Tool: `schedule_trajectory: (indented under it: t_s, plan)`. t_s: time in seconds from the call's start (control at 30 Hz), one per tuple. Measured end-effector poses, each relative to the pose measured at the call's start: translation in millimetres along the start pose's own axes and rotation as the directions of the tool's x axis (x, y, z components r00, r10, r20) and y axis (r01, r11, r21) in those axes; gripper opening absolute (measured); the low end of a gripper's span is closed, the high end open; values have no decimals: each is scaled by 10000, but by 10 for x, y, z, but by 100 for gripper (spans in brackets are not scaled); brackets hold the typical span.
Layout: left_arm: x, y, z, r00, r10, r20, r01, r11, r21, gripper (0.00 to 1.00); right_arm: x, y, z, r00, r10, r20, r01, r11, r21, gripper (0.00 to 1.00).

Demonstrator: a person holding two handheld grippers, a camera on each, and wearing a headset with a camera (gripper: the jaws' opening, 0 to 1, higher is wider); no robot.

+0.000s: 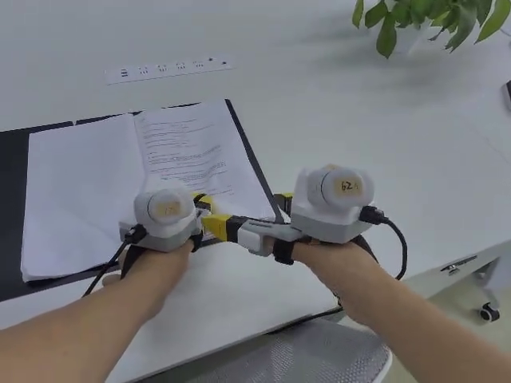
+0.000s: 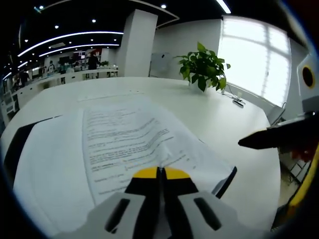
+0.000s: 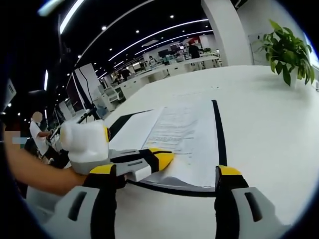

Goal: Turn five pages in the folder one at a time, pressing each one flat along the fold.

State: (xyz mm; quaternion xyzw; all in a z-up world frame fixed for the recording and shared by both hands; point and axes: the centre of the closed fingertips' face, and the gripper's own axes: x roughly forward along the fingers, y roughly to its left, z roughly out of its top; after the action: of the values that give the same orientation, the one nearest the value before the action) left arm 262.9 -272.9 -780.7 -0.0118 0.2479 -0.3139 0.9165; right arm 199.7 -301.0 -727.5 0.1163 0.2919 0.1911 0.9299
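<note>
We see folder lying open on white counter. Left claw pressed together, tips at near edge of printed right page; whether paper pinched, we cannot tell. Right claw spread wide near folder's near right corner.

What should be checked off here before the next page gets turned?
1. Folder open on the table: ok.
2. Printed page lying down on the right side, not lifted: ok.
3. Left gripper at that page's near edge, jaws shut: ok.
4. Exactly one sheet caught between its jaws: cannot tell.
5. Right gripper open and holding nothing, free to press along the fold: ok.
6. Power strip and plant standing apart from the folder: ok.
</note>
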Motion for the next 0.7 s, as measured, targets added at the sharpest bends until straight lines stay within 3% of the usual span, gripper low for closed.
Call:
schedule_trajectory:
  t_s: [0.13, 0.33, 0.47, 0.7]
  plan:
    - [1, 0, -3, 10000, -48, -44, 48, 10000, 34, 0, 95, -69, -30, 9999, 0, -137, 3, 9997, 238, 75]
    - [-10, -7, -4, 10000, -95, -18, 95, 10000, -13, 0, 162, -177, -135, 9991, -140, -396, 191, 9910, 1321, 65]
    - [-15, -5, -7, 9999, -118, -16, 118, 9999, 23, 0, 177, -212, -217, 9978, -186, -634, 289, 9857, 1658, 61]
    - [-15, 0, -16, 9999, -124, 18, 124, 9999, 28, 0, 166, -260, -219, 9970, -374, -671, 514, 9741, 2202, 54]
